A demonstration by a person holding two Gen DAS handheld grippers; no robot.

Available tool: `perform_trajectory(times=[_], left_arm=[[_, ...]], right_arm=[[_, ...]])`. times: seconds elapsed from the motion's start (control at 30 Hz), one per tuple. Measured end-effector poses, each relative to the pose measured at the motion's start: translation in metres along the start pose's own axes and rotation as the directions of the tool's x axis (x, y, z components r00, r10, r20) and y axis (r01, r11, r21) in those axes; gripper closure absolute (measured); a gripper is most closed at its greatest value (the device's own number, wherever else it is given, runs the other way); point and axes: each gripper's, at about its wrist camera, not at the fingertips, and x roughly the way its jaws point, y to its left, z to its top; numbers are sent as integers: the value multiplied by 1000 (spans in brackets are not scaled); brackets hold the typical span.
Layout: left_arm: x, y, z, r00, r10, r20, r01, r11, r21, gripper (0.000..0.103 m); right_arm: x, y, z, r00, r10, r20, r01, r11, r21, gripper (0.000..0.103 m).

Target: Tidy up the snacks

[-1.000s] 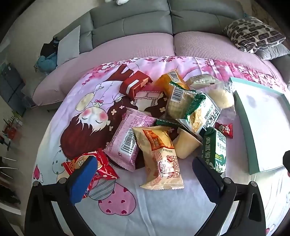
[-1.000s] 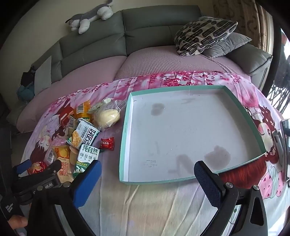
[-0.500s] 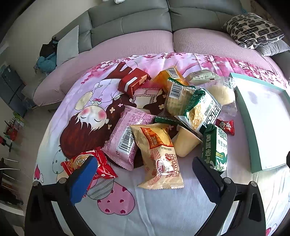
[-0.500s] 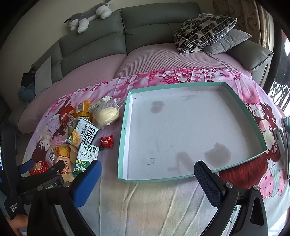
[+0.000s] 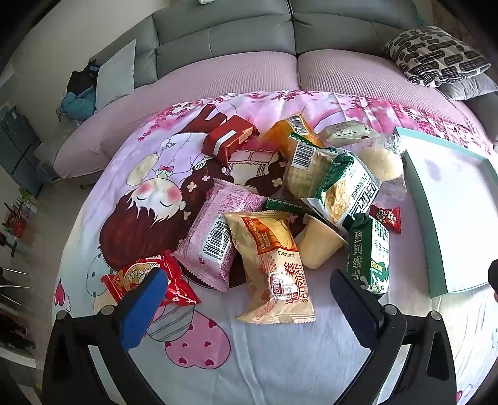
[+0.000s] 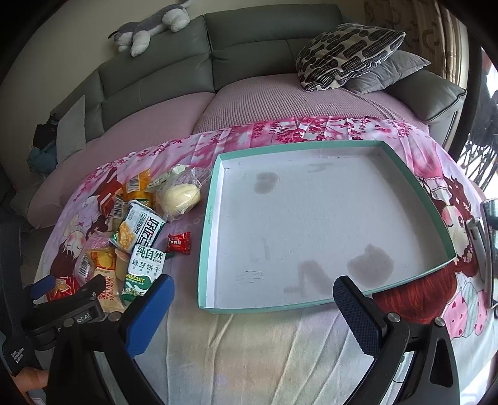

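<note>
A heap of snack packs lies on a pink cartoon cloth. In the left wrist view I see a beige pastry pack (image 5: 274, 264), a pink pack (image 5: 218, 230), a red pack (image 5: 146, 277), a green biscuit pack (image 5: 370, 252), a small red candy (image 5: 386, 216) and a red box (image 5: 230, 138). My left gripper (image 5: 246, 299) hovers open just in front of the beige pack, holding nothing. A shallow teal-rimmed tray (image 6: 207, 224) lies to the right of the heap, with only stains inside. My right gripper (image 6: 252, 305) is open over the tray's near edge, also with nothing in it.
The cloth covers a table in front of a grey sofa (image 6: 249, 46) with a patterned pillow (image 6: 345, 50) and a plush toy (image 6: 149, 28). The left gripper's body (image 6: 62, 314) and a hand (image 6: 29, 378) show at lower left. A dark device (image 6: 490, 246) lies at the table's right edge.
Both views have shifted slightly: the left gripper has pulled back a little from the snack heap, and the right gripper has drifted a bit toward the tray. Nothing has been gripped.
</note>
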Motion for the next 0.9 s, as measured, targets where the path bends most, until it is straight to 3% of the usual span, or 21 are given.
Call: perform_trajectory(times=[0.9], left_arm=[[2, -1, -1, 1000, -10, -2, 10, 1000, -13, 0]], right_arm=[[0, -2, 0, 1000, -19, 9, 19, 1000, 10, 0]])
